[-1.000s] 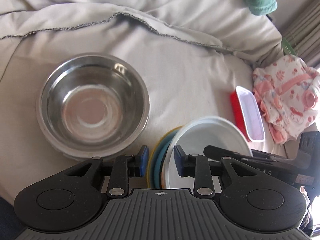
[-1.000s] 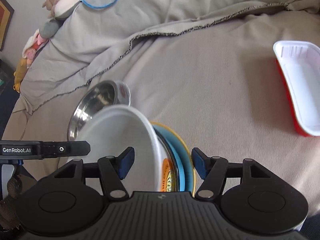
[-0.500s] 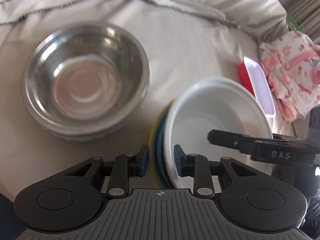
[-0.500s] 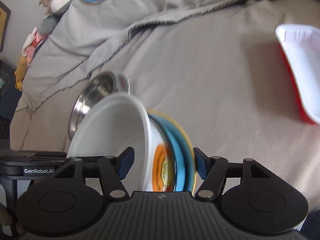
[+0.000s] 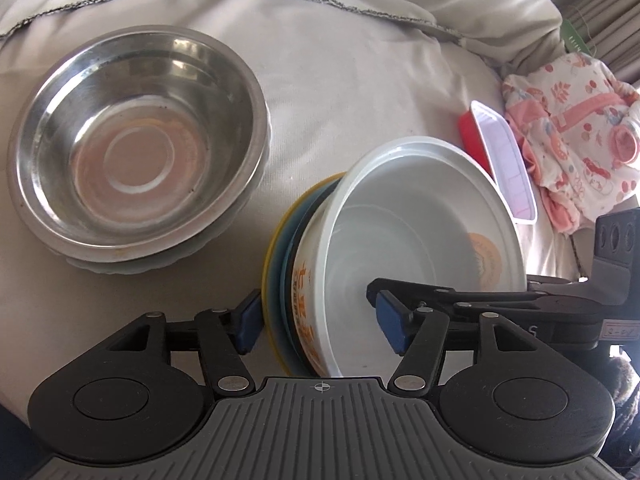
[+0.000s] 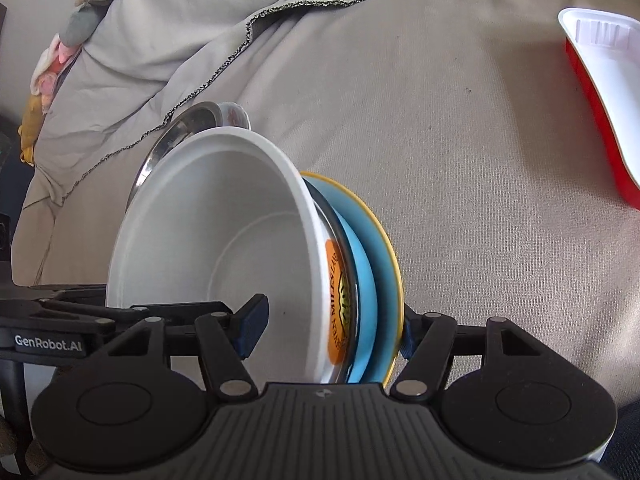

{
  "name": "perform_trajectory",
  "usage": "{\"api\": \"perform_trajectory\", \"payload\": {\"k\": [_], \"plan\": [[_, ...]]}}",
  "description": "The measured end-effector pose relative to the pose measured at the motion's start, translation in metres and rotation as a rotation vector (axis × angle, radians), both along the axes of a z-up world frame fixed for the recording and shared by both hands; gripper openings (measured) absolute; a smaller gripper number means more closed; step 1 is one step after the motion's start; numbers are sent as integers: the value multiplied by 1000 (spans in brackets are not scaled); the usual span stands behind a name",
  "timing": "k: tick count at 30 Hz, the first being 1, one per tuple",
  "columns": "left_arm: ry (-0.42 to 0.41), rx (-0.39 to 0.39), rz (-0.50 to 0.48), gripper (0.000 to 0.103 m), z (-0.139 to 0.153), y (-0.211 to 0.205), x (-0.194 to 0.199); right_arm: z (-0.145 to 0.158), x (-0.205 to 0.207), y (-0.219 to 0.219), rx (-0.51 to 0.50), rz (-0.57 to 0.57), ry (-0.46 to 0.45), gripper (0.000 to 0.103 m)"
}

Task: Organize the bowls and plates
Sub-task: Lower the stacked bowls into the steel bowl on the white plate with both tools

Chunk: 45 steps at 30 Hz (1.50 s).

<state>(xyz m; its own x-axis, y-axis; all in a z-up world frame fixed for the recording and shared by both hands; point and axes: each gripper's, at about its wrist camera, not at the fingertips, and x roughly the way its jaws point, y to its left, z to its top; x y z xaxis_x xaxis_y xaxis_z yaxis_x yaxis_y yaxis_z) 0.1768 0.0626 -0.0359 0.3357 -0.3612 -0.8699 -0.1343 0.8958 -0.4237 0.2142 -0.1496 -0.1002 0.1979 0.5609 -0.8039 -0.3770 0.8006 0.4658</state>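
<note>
Left gripper point(image 5: 320, 320) opening (stack point(image 5: 400, 248) between).

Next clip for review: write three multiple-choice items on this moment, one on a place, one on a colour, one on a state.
1. Where is the large round steel bowl in the left wrist view?
A. left of the stack
B. inside the red tray
C. on the pink cloth

2. The outermost plate rim in the stack is:
A. green
B. yellow
C. black

3. The white paper bowl is:
A. flat, mouth up
B. upside down
C. tipped on edge

Answers: 1 A, it sits left of the stacked dishes; 2 B, a yellow edge shows behind the blue plate; 3 C, its mouth faces sideways.
</note>
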Motion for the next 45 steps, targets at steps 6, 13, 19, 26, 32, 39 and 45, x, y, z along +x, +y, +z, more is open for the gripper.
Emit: {"api": "perform_trajectory", "payload": {"k": [6, 13, 19, 26, 32, 39, 45], "plan": [[28, -57, 35, 61, -12, 7, 0, -5, 5, -6, 25, 7, 45, 66], [26, -32, 28, 60, -9, 3, -1, -2, 0, -6, 13, 8, 32, 63], [31, -30, 23, 60, -8, 2, 0, -3, 0, -9, 23, -6, 49, 63], [26, -49, 22, 60, -7, -1, -3, 3, -3, -13, 6, -9, 47, 63], [-56, -86, 11, 60, 19, 1, 0, 34, -5, -16, -3, -38, -8, 64], [-248, -113, 90, 60, 67, 49, 0, 106, -1, 27, -16, 11, -204, 65], [-253, -72, 173, 61, 51, 113, -4, 99, 22, 107, -6, 84, -167, 65]]}}
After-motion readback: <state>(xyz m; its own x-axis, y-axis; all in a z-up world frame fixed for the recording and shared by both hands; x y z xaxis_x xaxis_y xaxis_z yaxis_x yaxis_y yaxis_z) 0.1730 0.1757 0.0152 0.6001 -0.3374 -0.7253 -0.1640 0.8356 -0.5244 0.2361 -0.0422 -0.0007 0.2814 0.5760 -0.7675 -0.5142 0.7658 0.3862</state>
